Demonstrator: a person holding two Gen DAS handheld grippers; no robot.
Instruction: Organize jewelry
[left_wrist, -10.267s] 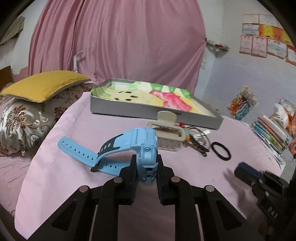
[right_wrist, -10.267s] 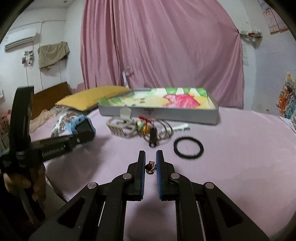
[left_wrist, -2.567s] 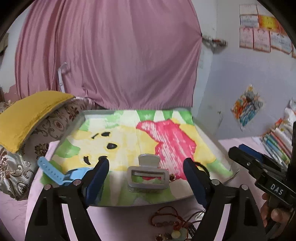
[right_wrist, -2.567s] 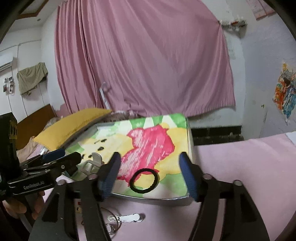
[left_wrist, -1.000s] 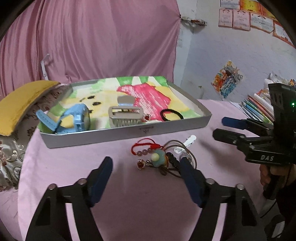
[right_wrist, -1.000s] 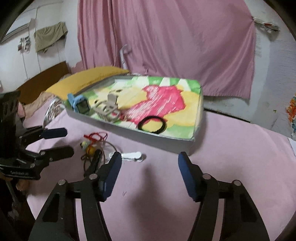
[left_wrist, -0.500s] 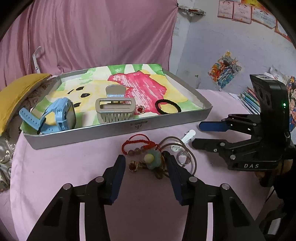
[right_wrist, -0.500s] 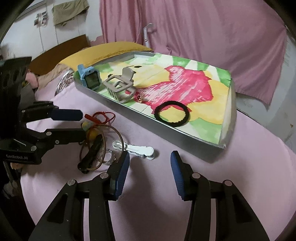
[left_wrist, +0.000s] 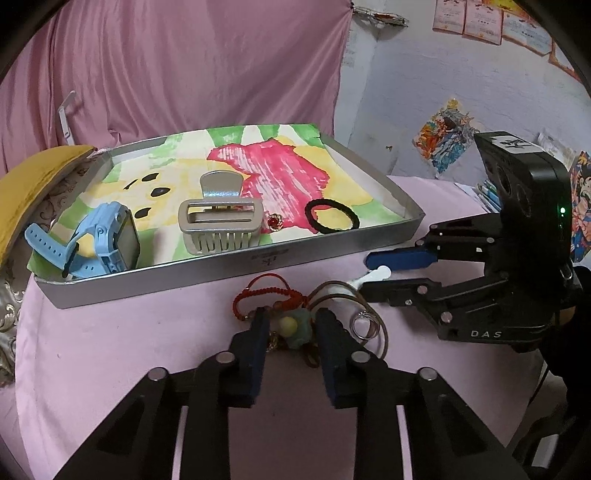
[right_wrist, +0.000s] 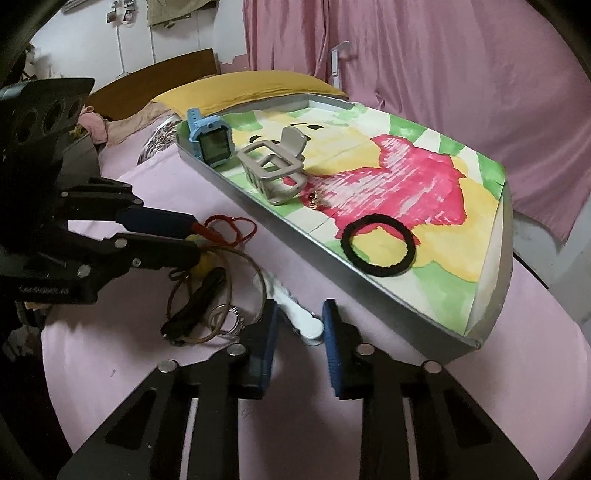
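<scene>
The green charm of the red bracelet is framed by the just-narrowed left gripper; contact cannot be told. The white clip lies between the narrowed right gripper pads, near the tray.

A silver-grey tray is lined with a painting in yellow, pink, green and white, with black marks. In it are seen a light blue watch, a grey hair claw, a red-stoned gold ring and a black hair tie. At lower centre, a red cord bracelet with a green-and-yellow bead is laid on pink cloth. A yellow pillow is seen at left.
</scene>
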